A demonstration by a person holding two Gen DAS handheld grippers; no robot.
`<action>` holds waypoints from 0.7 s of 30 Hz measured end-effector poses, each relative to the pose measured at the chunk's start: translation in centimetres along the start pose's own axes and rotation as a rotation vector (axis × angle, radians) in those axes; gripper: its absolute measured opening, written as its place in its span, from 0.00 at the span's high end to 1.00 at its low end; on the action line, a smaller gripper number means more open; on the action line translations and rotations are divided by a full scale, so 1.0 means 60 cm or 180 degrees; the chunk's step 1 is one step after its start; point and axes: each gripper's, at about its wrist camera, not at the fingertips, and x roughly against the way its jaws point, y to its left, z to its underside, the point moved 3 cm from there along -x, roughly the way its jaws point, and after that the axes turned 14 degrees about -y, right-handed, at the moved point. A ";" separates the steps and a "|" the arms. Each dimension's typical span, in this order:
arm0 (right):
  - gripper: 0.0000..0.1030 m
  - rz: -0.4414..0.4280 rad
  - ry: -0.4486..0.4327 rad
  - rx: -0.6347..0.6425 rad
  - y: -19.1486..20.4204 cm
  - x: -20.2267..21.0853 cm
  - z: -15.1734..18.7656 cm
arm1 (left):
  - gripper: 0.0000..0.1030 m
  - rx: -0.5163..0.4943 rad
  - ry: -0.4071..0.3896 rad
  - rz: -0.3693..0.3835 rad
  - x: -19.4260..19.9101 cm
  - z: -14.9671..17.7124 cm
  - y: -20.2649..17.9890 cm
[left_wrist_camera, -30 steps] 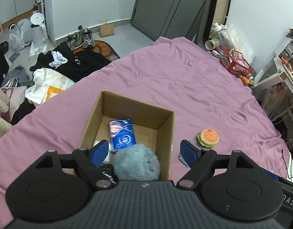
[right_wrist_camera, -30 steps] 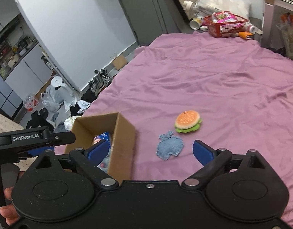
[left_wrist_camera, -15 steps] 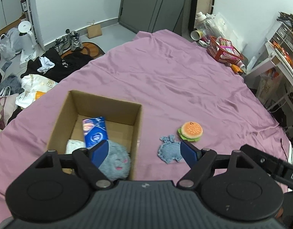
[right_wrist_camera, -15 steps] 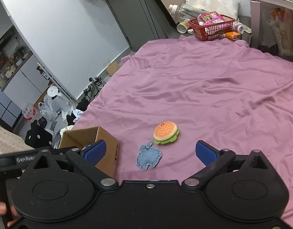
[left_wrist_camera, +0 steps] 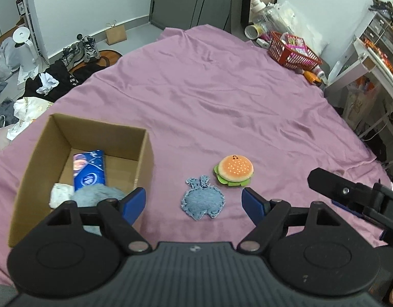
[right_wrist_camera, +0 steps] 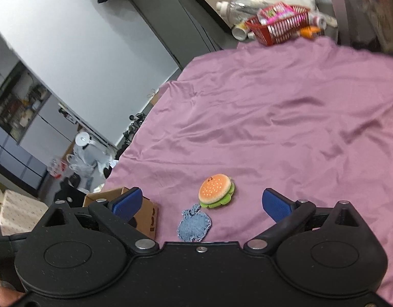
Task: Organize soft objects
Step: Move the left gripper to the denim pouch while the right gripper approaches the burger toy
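Note:
A plush hamburger [left_wrist_camera: 233,170] [right_wrist_camera: 216,190] and a flat denim apple-shaped patch [left_wrist_camera: 203,201] [right_wrist_camera: 194,225] lie on the purple bedsheet [left_wrist_camera: 222,97]. To their left stands an open cardboard box [left_wrist_camera: 55,138] [right_wrist_camera: 145,211] holding a blue packet [left_wrist_camera: 88,170], a grey fluffy toy [left_wrist_camera: 99,196] and something white [left_wrist_camera: 60,194]. My left gripper [left_wrist_camera: 193,202] is open, with the denim patch lying between its fingertips. My right gripper [right_wrist_camera: 201,204] is open above both toys, and its body [left_wrist_camera: 357,199] shows at the right edge of the left wrist view.
A red basket [left_wrist_camera: 292,51] [right_wrist_camera: 278,29] with packets and bottles sits past the bed's far corner. Clothes, shoes and bags [left_wrist_camera: 50,81] litter the floor on the left. A white shelf unit [left_wrist_camera: 370,71] stands along the right of the bed.
Both grippers have swung right, away from the box: the denim patch now lies between the left fingertips, and the right view has tilted with the box slipping to its lower left.

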 end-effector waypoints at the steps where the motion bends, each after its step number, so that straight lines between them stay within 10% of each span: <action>1: 0.02 -0.0003 0.0013 -0.0052 -0.007 -0.005 0.002 | 0.22 -0.0012 0.0017 -0.0011 -0.007 0.003 -0.005; 21: 0.19 -0.0187 0.0452 -0.0615 -0.089 -0.114 0.030 | 0.25 -0.0055 0.0605 -0.0230 -0.177 0.067 -0.038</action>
